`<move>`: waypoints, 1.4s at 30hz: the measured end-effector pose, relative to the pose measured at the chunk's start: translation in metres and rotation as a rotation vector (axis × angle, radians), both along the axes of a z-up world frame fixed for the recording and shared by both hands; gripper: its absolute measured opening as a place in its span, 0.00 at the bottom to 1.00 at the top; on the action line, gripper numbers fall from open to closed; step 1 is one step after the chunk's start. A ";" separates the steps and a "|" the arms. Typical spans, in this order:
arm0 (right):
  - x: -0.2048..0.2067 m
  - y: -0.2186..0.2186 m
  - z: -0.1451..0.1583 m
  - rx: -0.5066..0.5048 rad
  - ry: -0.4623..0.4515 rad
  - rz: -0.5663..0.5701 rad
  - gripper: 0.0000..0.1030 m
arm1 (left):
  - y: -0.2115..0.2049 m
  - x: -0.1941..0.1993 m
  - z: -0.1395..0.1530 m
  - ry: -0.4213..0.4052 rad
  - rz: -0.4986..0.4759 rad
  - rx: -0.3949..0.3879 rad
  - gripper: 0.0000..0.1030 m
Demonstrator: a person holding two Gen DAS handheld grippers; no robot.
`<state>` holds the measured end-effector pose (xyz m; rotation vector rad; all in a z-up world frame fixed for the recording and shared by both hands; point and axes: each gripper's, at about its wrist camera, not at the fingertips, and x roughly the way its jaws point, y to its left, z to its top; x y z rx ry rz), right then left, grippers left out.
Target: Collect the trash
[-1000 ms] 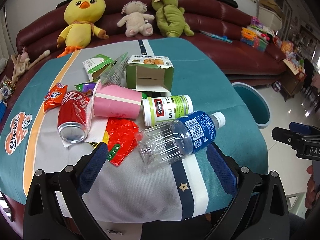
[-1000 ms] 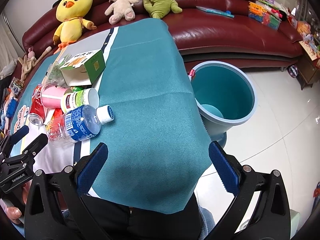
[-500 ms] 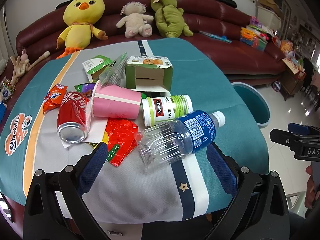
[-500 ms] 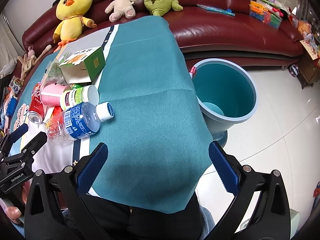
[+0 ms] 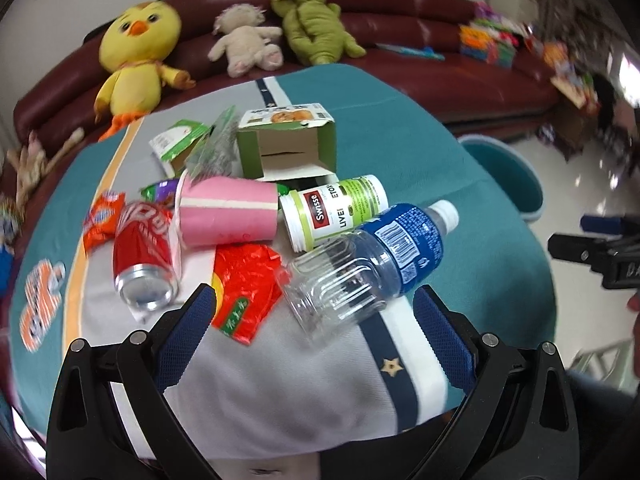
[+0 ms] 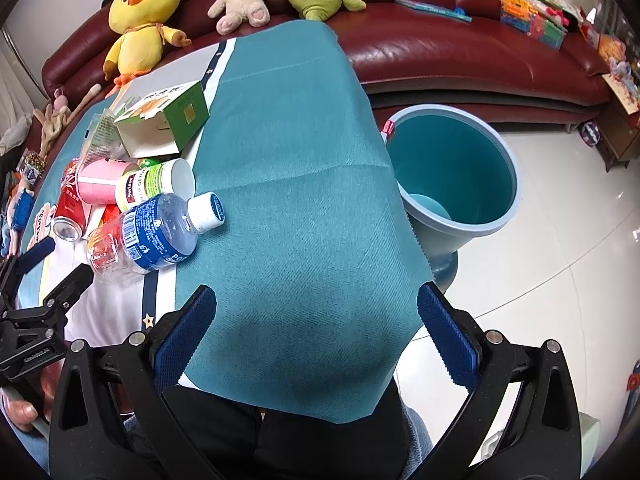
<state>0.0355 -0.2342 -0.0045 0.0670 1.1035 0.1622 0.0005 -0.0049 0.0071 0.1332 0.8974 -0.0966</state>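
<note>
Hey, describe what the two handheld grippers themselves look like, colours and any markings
Both match. The left gripper and right gripper have black plastic frames with triangular cut-outs and silver screws. Each has two fingers faced with blue, ridged pads. White lettering marks each body, too partial to read. No cables show.

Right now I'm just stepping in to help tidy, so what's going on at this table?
A person holds two grippers over a pile of trash on the table. The left gripper is open, its fingers on either side of the near end of the bottle. The right gripper is open and empty over bare cloth. Nothing is picked up yet; the can, cup and jar lie there. The bin stands beside the table.
</note>
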 end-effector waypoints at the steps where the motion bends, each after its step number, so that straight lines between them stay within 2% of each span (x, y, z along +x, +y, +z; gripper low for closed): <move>1: 0.001 0.001 -0.001 -0.001 0.001 0.004 0.94 | -0.001 0.003 -0.001 0.003 -0.018 0.008 0.96; 6: 0.008 -0.002 -0.002 0.007 0.020 0.006 0.94 | -0.006 0.022 -0.004 0.020 -0.101 0.011 0.96; 13: 0.021 -0.015 -0.006 0.017 0.038 -0.034 0.94 | -0.023 0.045 -0.021 0.087 -0.282 0.044 0.96; 17: 0.025 -0.020 -0.014 0.032 0.062 -0.043 0.94 | -0.030 0.046 -0.037 0.122 -0.315 0.047 0.96; 19: 0.027 -0.021 -0.019 0.039 0.075 -0.045 0.94 | -0.032 0.040 -0.041 0.108 -0.318 0.032 0.90; 21: 0.030 -0.021 -0.024 0.045 0.089 -0.047 0.94 | -0.034 0.037 -0.044 0.122 -0.325 0.017 0.80; 23: 0.032 -0.022 -0.029 0.051 0.103 -0.050 0.94 | -0.035 0.037 -0.048 0.161 -0.344 -0.009 0.75; 25: 0.034 -0.023 -0.033 0.057 0.114 -0.052 0.94 | -0.041 0.037 -0.053 0.189 -0.367 0.000 0.75; 28: 0.035 -0.023 -0.037 0.065 0.127 -0.051 0.94 | -0.050 0.048 -0.062 0.207 -0.346 0.045 0.75; 32: 0.036 -0.023 -0.041 0.067 0.136 -0.046 0.94 | -0.051 0.063 -0.070 0.248 -0.295 0.029 0.76; 33: 0.036 -0.023 -0.042 0.068 0.137 -0.044 0.94 | -0.052 0.066 -0.073 0.250 -0.284 0.015 0.75; 35: 0.037 -0.023 -0.042 0.072 0.137 -0.038 0.94 | -0.050 0.067 -0.075 0.254 -0.274 -0.004 0.64; 38: 0.039 -0.022 -0.042 0.087 0.132 -0.022 0.94 | -0.047 0.062 -0.070 0.228 -0.251 -0.032 0.64; 42: 0.044 -0.022 -0.036 0.117 0.128 -0.014 0.94 | -0.039 0.054 -0.045 0.168 -0.226 -0.118 0.64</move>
